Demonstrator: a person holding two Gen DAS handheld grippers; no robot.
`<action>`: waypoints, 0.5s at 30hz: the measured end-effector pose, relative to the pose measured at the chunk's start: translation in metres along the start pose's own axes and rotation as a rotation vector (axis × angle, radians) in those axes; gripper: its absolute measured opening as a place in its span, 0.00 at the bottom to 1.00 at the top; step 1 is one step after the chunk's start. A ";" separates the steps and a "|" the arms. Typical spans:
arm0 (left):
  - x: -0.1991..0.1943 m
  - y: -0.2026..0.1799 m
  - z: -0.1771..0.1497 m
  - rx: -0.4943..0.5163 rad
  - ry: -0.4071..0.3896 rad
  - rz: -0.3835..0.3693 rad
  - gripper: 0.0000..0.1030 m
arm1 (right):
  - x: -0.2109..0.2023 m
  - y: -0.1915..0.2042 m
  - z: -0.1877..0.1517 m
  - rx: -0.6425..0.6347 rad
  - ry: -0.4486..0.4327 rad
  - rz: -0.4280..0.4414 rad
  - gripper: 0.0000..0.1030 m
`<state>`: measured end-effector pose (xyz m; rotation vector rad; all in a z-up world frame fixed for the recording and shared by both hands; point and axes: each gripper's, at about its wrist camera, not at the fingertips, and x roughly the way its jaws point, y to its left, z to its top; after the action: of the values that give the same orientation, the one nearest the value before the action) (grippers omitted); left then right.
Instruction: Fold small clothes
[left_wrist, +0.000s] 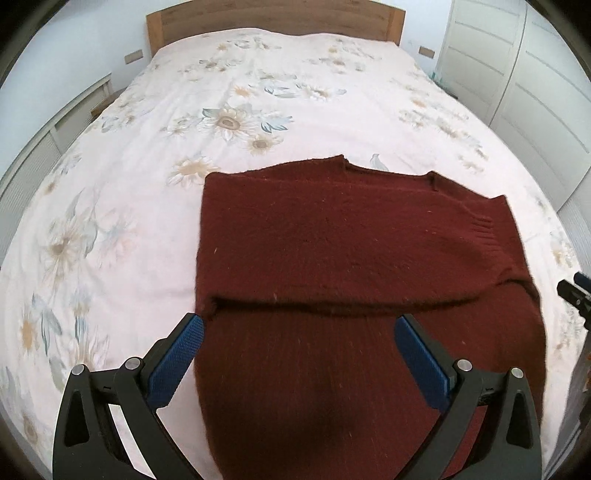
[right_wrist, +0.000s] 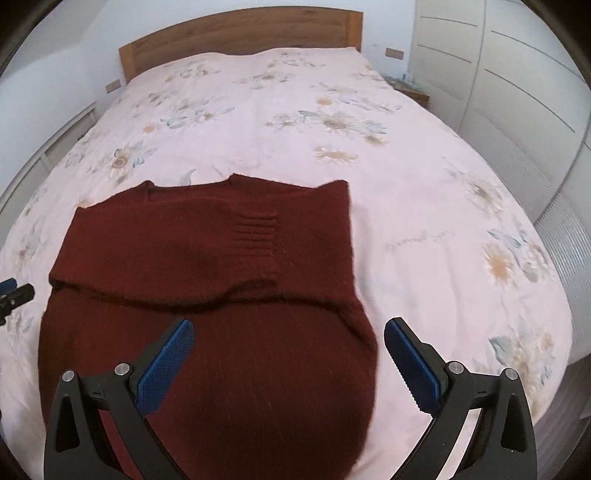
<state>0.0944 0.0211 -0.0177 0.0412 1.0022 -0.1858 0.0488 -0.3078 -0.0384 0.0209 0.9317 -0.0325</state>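
Hovering low over the bed (left_wrist: 110, 192), both grippers sit at the near end of a maroon sweater (left_wrist: 351, 251), and neither has hold of anything. The left gripper (left_wrist: 299, 354) has its blue fingers (left_wrist: 177, 362) spread wide over the sweater's left edge; the right gripper (right_wrist: 288, 354) is just as wide over the right edge, one finger above the knit, the other above the sheet. The sweater lies flat on the floral sheet, sleeves already crossed over the chest, a ribbed cuff (right_wrist: 258, 236) resting on top.

Where could this slip? I'd say the knit is thick and fuzzy, so a pinch at the hem may catch only the top layer and leave the back behind. Lift unevenly and those loose sleeves could slide out of place, skewing the fold. The sheet underneath might get pinched along too.

As for writing, no label, brand or tag is readable anywhere.
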 end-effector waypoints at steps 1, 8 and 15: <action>-0.005 0.000 -0.004 -0.010 -0.008 -0.005 0.99 | -0.004 -0.001 -0.004 -0.002 0.006 -0.001 1.00; -0.022 0.012 -0.046 -0.029 0.004 0.029 0.99 | -0.026 -0.012 -0.041 0.011 0.036 -0.006 1.00; -0.023 0.017 -0.092 -0.019 0.072 0.041 0.99 | -0.027 -0.010 -0.078 0.020 0.106 0.002 1.00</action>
<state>0.0090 0.0522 -0.0491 0.0513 1.0739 -0.1378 -0.0303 -0.3145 -0.0638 0.0419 1.0378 -0.0394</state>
